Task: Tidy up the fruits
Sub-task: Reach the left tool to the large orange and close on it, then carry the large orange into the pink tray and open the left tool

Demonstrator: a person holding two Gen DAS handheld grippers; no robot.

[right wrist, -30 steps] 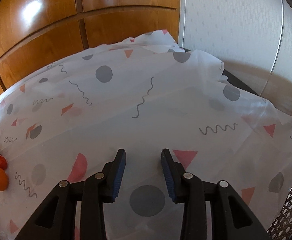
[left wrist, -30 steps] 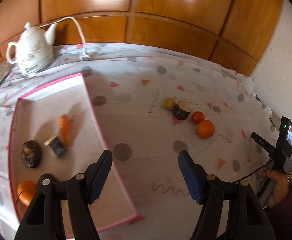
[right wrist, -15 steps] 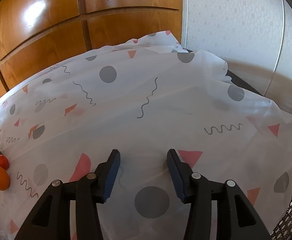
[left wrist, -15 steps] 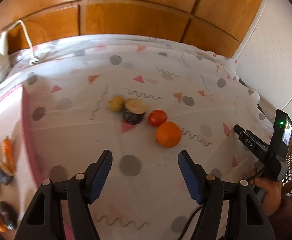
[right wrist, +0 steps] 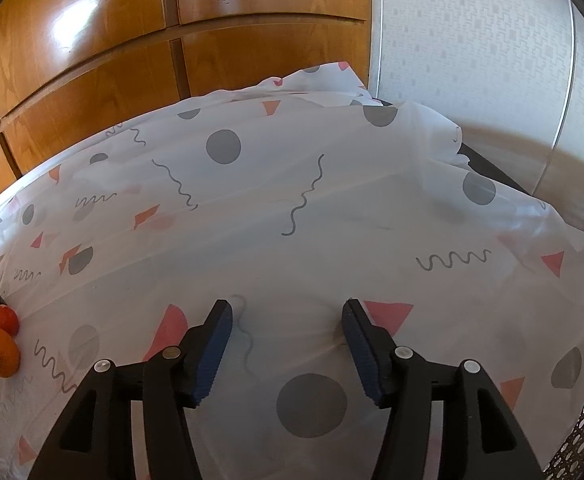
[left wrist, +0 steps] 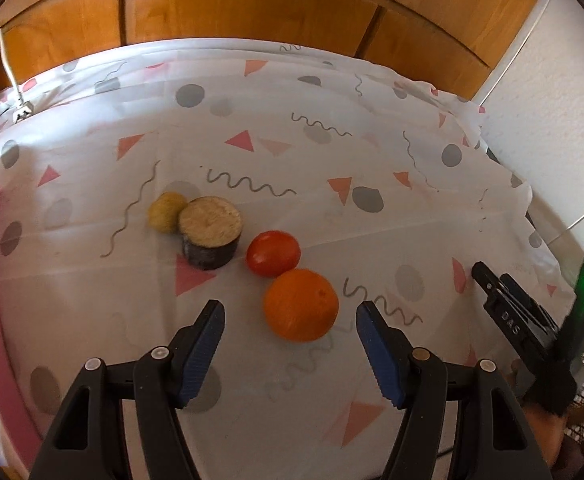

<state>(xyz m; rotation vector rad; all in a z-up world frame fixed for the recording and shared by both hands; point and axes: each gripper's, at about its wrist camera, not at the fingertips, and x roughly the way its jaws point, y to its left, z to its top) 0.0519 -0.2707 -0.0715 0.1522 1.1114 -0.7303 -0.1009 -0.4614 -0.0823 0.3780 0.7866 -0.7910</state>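
Closing slightly, the left gripper hangs with its jaws wide apart and nothing gripped, the orange just ahead at 12 o'clock. Beyond it at 11 o'clock the tomato touches it. The right gripper is opening over bare tablecloth, holding nothing.

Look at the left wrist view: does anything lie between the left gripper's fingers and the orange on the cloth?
Nothing visible does. The left gripper, jaws closing with nothing between the pads, faces the orange across bare tablecloth. The tomato touches the orange's far side, and the dark cut piece sits farther left, both outside the approach.
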